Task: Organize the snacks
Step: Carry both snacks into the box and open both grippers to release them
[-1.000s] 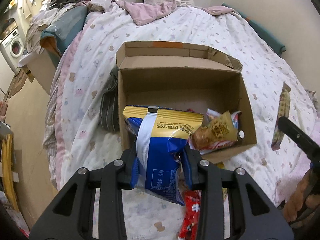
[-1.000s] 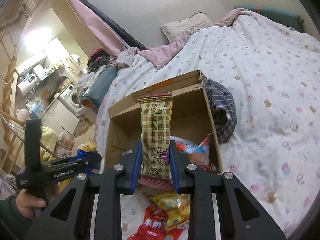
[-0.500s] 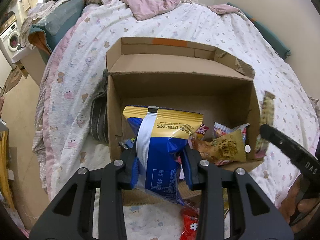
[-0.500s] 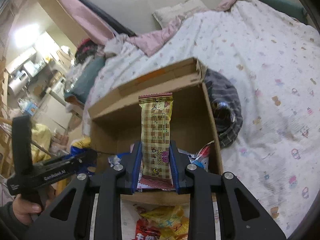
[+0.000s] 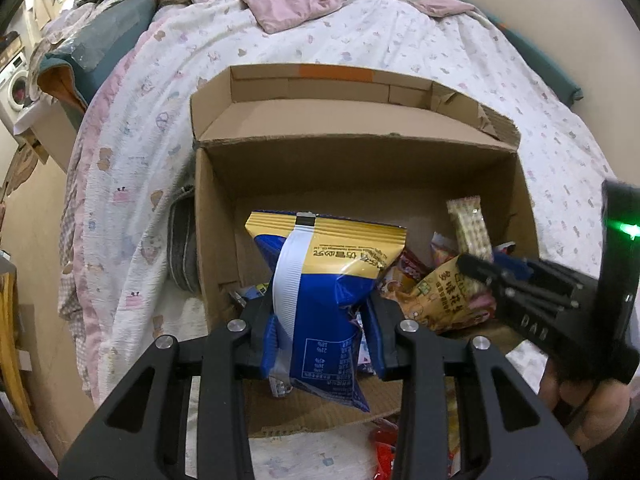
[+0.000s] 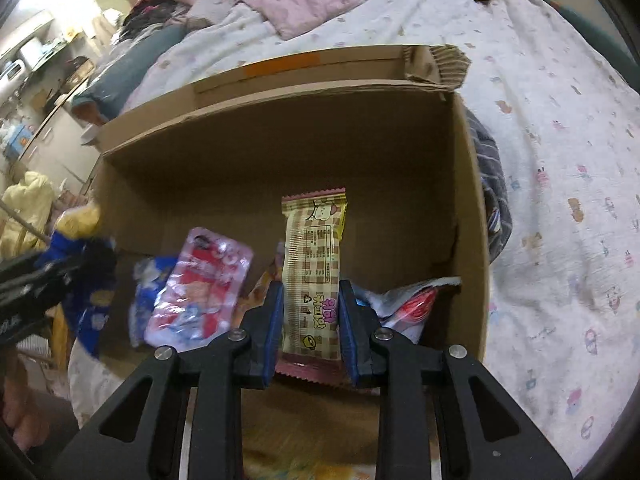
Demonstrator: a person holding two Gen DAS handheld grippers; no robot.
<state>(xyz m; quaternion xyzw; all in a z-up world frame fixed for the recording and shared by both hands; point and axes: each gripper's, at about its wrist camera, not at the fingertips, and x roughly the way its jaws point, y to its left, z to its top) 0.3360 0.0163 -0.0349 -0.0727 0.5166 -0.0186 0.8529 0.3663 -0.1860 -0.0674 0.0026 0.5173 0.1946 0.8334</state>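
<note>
Both grippers, left gripper (image 5: 320,336) clamping the blue bag (image 5: 320,300) and right gripper (image 6: 312,320) clamping the checked bar (image 6: 314,272), crowd 1 cardboard box (image 6: 280,152); their tools may collide.

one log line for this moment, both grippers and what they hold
left hand-held gripper: shut on blue chip bag | right hand-held gripper: shut on plaid snack bar | both over cardboard box

A blue-and-yellow chip bag (image 5: 320,296) and a checked pink-edged wafer bar (image 6: 314,276) stand upright over the open cardboard box (image 5: 360,168), above loose snack packets (image 6: 200,284).
</note>
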